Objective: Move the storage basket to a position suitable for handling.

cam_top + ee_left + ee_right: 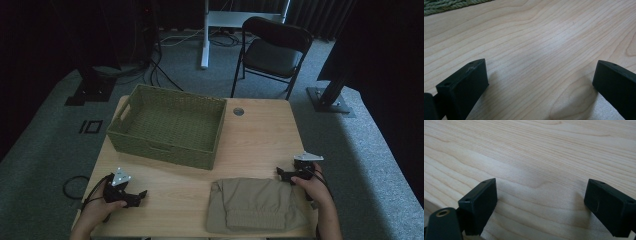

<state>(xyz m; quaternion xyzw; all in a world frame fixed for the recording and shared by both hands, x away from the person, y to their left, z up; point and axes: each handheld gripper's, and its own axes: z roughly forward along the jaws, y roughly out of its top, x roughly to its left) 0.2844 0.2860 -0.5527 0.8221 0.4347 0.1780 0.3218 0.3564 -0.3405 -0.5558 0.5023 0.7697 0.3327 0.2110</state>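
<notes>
High view: a folded khaki garment (255, 205) is seen lying at the near edge of the tabletop (260, 135), toward its right corner, with a woven green basket (167, 125) set at the far left. The left gripper (139, 196) and right gripper (281, 173) are both rested on the wood, jaws spread wide with nothing between them. The garment is probably best gripped at two opposite edges, lifted level so the fold is kept, and lowered inside the basket.
</notes>
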